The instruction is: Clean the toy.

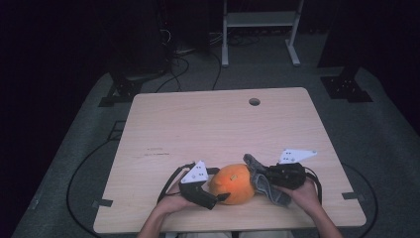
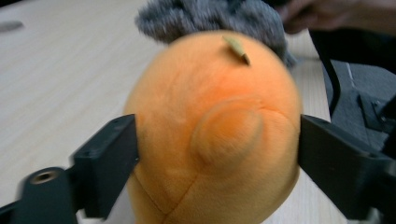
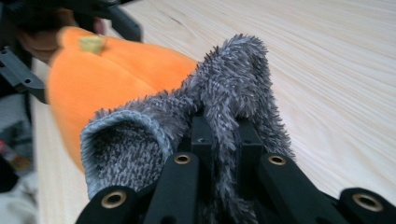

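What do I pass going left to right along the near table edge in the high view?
Left tongs → orange plush toy → grey fuzzy sock → right tongs, pinching the sock.

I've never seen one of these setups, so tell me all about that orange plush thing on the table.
The orange plush toy is round and pumpkin-like, soft fabric with stitched seams, a raised round bump and a small greenish stem. It lies near the front edge of the wooden table. The left gripper straddles it, jaws at its sides. A fuzzy grey sock, pinched by the right gripper, lies against it.
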